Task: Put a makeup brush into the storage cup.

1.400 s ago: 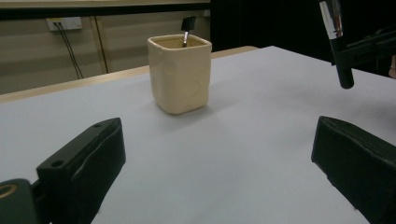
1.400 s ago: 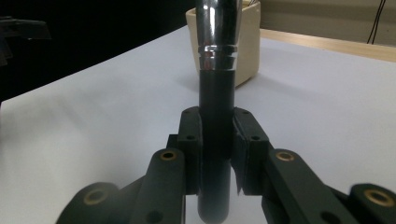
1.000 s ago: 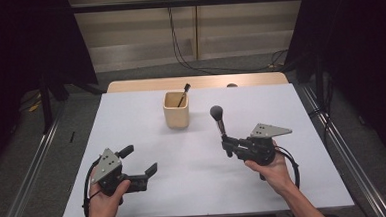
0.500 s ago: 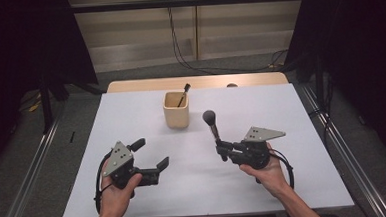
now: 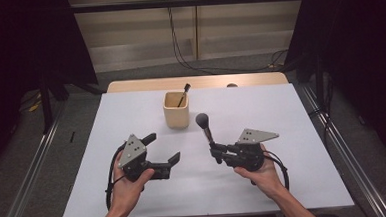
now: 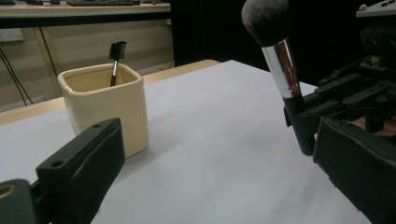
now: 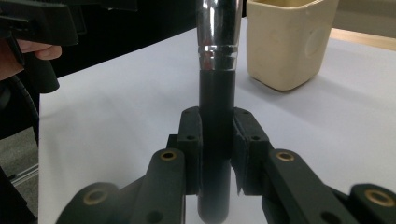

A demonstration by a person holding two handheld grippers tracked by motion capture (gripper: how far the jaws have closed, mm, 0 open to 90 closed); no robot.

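Both tongs hang low over the white table (image 5: 303, 148), facing each other. Right tongs (image 5: 216, 152) are clenched on the black handle of a makeup brush (image 5: 205, 129), holding it nearly upright with the fluffy head on top; in the right gripper view the pads press the handle from both sides, just below the silver ferrule. Left tongs (image 5: 164, 149) are released, jaws spread wide with nothing between them. Since a second ago the left tongs have slid inward toward the brush, and the right tongs have carried the brush a little to the left, so the gap between the two has narrowed. In the left gripper view the brush now stands just ahead of the open jaws, near the right-hand one. That suggests a handover, or a two-handed steadying, is being set up. Beyond both tongs, slightly nearer the left pair, sits the cream cup (image 5: 176, 109) with a thin dark brush (image 5: 183, 94) leaning inside, the likely home for the held brush.
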